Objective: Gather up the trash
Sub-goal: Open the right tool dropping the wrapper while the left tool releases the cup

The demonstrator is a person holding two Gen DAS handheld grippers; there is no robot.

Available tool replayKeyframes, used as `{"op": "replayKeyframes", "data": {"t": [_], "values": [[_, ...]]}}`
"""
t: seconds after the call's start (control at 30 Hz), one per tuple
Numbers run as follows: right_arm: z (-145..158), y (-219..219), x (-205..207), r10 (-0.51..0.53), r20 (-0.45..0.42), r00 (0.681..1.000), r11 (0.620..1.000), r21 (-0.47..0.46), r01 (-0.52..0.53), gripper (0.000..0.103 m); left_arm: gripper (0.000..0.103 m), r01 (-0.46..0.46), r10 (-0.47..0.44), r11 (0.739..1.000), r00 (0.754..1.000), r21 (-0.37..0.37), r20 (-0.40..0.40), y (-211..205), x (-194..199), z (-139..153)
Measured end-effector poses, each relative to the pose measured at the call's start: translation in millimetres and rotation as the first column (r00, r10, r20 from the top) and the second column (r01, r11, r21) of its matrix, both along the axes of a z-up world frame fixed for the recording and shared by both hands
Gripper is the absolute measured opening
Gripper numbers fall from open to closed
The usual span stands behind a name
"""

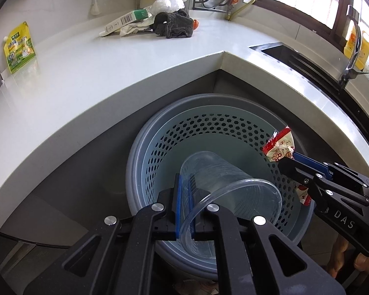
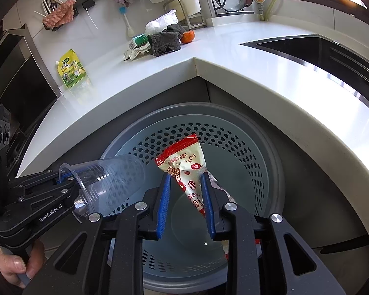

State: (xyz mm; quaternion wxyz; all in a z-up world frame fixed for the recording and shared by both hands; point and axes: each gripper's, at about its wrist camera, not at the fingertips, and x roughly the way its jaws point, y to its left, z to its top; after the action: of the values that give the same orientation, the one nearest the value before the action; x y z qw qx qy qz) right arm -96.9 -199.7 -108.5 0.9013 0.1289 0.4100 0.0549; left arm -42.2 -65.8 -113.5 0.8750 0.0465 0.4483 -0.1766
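One clear plastic cup (image 1: pixel 223 184) is pinched by its wall between the blue pads of the left gripper (image 1: pixel 184 191), one pad outside and one inside the rim; it is held tilted over the perforated grey-blue bin (image 1: pixel 209 132). One red-and-cream snack wrapper (image 2: pixel 184 169) sits between the pads of the right gripper (image 2: pixel 185 194), which are drawn in narrow on it, also above the bin's mouth. The bin stands on the floor in the corner under the white countertop (image 1: pixel 98 73); the right wrist view looks down to its bare bottom, where nothing lies, which the cup hides in the left wrist view. Only the right wrist view shows a hand (image 2: pixel 14 268) on the left gripper's handle and an orange (image 2: pixel 187 36) at the far heap. Both views show, far on the counter, one green-and-white box (image 1: pixel 125 21), one dark cloth (image 1: pixel 174 24), one white plastic bag (image 1: pixel 167 3), and, at the left, one yellow-green pouch (image 1: pixel 19 48). The sink (image 1: pixel 295 56) lies at the right
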Motion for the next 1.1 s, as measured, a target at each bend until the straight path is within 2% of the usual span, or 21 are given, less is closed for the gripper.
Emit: {"op": "replayKeyframes", "data": {"t": [0.33, 0.47, 0.53, 0.6, 0.67, 0.7, 0.93, 1.1], "values": [[-1, -3, 2, -0.007, -0.004, 1.0, 1.0, 0.008, 0.007, 0.028, 0.007, -0.008, 0.008, 1.0, 1.0, 0.006, -0.014, 1, 1, -4], [-1, -6, -1, -0.019, 0.004, 1.0, 1.0, 0.008, 0.019, 0.042, 0.007, -0.015, 0.015, 1.0, 1.0, 0.004, -0.021, 3, 2, -6], [1, -6, -2, -0.023, 0.009, 1.0, 1.0, 0.006, 0.023, 0.048, 0.012, -0.017, 0.017, 1.0, 1.0, -0.001, -0.026, 4, 2, -6], [2, -7, -3, -0.027, 0.014, 1.0, 1.0, 0.004, 0.027, 0.054, 0.025, -0.023, 0.023, 1.0, 0.999, -0.002, -0.025, 6, 2, -6], [3, -7, -4, -0.029, 0.016, 0.999, 1.0, 0.005, 0.029, 0.055, 0.052, -0.036, 0.036, 0.999, 0.999, -0.01, -0.014, 9, 1, -4], [3, -8, -4, -0.031, 0.017, 0.999, 1.0, 0.005, 0.031, 0.056, 0.057, -0.042, 0.042, 0.999, 0.999, -0.017, -0.003, 11, 0, -2], [6, -10, -7, -0.042, 0.031, 0.999, 0.999, 0.017, 0.041, 0.062, 0.063, -0.053, 0.053, 0.998, 0.999, -0.025, 0.004, 14, -1, 2], [7, -10, -8, -0.045, 0.03, 0.999, 0.999, 0.02, 0.044, 0.063, 0.067, -0.057, 0.057, 0.998, 0.998, -0.025, 0.006, 14, 0, 3]]}}
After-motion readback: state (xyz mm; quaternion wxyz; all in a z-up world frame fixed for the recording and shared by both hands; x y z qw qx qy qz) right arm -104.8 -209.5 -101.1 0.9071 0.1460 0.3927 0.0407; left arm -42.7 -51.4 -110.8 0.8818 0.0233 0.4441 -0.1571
